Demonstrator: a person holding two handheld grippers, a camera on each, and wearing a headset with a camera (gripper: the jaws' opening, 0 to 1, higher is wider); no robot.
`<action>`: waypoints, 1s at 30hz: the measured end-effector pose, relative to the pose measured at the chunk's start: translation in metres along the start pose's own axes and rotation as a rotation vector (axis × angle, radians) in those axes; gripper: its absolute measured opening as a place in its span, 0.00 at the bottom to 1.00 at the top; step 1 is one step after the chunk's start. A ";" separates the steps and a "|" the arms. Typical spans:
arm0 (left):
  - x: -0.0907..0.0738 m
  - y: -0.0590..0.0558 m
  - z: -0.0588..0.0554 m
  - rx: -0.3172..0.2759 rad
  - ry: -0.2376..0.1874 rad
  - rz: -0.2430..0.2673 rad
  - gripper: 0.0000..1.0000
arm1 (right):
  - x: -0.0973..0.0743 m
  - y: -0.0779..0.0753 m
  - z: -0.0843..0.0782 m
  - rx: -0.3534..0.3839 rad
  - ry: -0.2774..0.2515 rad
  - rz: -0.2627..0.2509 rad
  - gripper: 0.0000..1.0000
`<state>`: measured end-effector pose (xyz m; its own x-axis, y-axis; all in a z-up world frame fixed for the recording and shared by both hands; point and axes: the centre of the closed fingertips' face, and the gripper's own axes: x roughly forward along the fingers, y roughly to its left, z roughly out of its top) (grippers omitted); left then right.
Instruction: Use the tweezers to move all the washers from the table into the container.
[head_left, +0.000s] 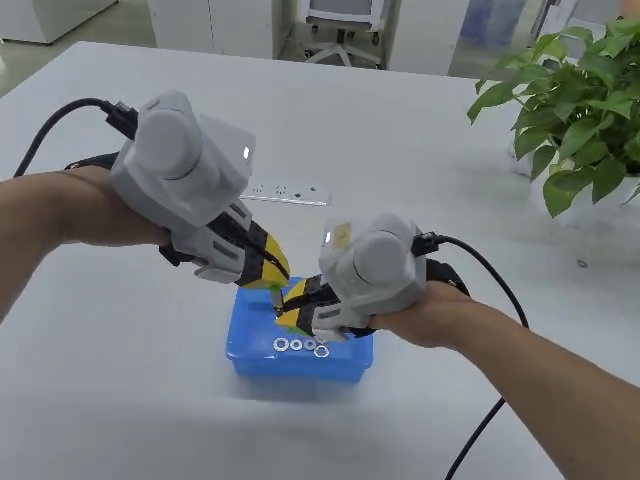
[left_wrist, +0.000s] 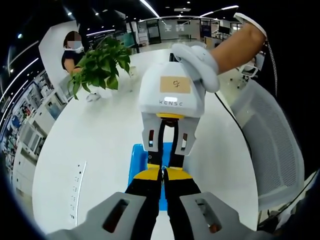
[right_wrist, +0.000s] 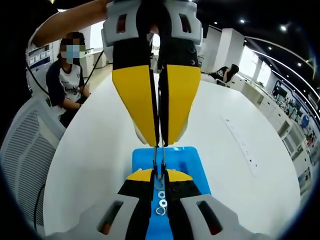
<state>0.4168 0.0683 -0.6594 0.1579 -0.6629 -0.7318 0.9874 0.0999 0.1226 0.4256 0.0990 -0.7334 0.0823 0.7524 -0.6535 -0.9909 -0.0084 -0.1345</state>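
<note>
A blue container (head_left: 300, 358) stands on the white table, and three washers (head_left: 298, 346) lie in a row inside it near its front wall. Both grippers meet nose to nose just above it. My left gripper (head_left: 272, 278) comes in from the left and my right gripper (head_left: 296, 308) from the right. Thin metal tweezers (right_wrist: 159, 155) run between them, pinched by the left gripper's yellow jaws, with the lower end between the right gripper's (right_wrist: 160, 176) shut jaws. The washers (right_wrist: 161, 202) show below the tweezers. In the left gripper view, my left gripper (left_wrist: 163, 173) faces the right one over the container (left_wrist: 137, 161).
A white power strip (head_left: 285, 192) lies on the table behind the grippers. A potted plant (head_left: 580, 110) stands at the back right. Cables trail from both grippers. A seated person (right_wrist: 70, 80) and a mesh chair (left_wrist: 272, 145) are beside the table.
</note>
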 end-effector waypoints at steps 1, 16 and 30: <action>0.002 0.001 -0.001 -0.001 0.000 0.002 0.05 | 0.001 -0.001 -0.002 0.001 0.001 0.001 0.09; 0.027 0.011 -0.023 -0.029 0.028 -0.023 0.05 | 0.017 -0.010 -0.031 0.027 0.024 0.020 0.10; 0.042 0.015 -0.028 -0.034 0.029 -0.033 0.05 | 0.022 -0.013 -0.047 0.038 0.041 0.029 0.10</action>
<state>0.4385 0.0627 -0.7076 0.1245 -0.6446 -0.7543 0.9918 0.1031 0.0755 0.4448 0.0854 -0.7810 0.0569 0.7243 -0.6871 -0.9962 -0.0043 -0.0870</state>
